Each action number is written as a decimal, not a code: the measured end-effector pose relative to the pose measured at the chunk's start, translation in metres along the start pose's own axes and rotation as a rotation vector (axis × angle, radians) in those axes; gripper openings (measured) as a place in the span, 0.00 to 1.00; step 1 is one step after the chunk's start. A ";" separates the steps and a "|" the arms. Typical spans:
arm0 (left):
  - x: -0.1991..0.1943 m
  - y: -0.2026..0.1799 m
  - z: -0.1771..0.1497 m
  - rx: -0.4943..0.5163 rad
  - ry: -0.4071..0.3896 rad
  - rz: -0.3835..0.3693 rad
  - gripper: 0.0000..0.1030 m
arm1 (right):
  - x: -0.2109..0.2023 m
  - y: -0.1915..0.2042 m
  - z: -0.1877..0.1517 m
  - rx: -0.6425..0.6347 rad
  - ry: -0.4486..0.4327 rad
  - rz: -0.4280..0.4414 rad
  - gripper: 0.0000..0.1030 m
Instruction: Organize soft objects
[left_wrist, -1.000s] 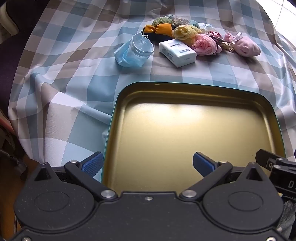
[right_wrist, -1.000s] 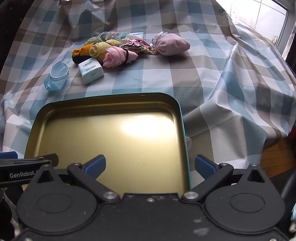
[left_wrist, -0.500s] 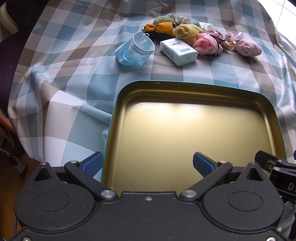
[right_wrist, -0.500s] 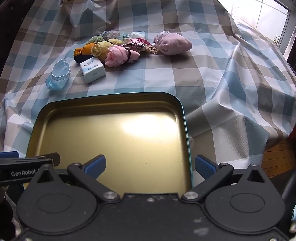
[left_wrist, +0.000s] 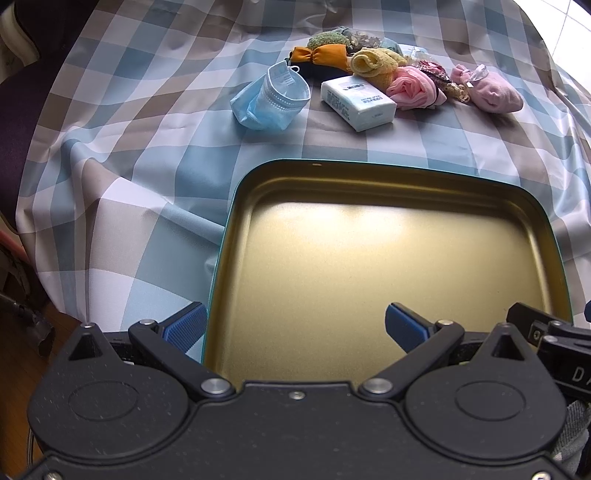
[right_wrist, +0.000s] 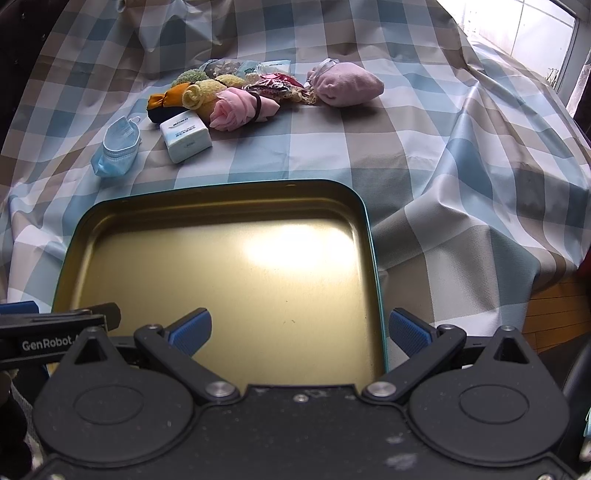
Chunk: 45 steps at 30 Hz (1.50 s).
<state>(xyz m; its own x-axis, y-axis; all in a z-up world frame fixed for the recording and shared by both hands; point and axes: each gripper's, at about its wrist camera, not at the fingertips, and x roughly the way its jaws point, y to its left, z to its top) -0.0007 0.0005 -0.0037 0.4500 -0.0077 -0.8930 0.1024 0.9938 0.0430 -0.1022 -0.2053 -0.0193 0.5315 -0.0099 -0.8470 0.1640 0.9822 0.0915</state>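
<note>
Both the left gripper (left_wrist: 293, 325) and right gripper (right_wrist: 299, 328) hover with jaws spread wide, holding nothing, over the near edge of the shallow gold metal tray (left_wrist: 369, 177). The soft objects, including a crumpled blue face mask (left_wrist: 269, 98) and a rolled pink cloth (right_wrist: 240, 109), lie clustered on the checked-cloth counter (left_wrist: 129, 147) beyond the tray.

A checked cloth (left_wrist: 155, 155) in blue, tan and white covers the worktop and hangs in folds over its edges. Wooden floor (right_wrist: 550, 306) shows past the cloth's right side, and a strip of it appears low at the left (left_wrist: 22, 354). Bright window panes (right_wrist: 532, 26) stand beyond the far right corner. A dark purple shape (left_wrist: 14, 122) sits at the left.
</note>
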 end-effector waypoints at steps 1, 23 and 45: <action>0.000 0.000 0.000 0.000 0.001 0.000 0.97 | 0.000 0.000 0.000 -0.002 0.002 0.000 1.00; 0.000 -0.001 0.001 0.003 0.003 0.001 0.97 | 0.000 0.004 -0.003 -0.012 0.006 0.008 1.00; 0.000 -0.001 0.001 0.003 0.003 0.000 0.97 | 0.000 0.005 -0.003 -0.012 0.007 0.009 1.00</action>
<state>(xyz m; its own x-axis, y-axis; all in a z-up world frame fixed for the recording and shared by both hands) 0.0000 -0.0002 -0.0033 0.4476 -0.0070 -0.8942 0.1048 0.9935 0.0447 -0.1039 -0.1998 -0.0201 0.5266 0.0000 -0.8501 0.1499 0.9843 0.0928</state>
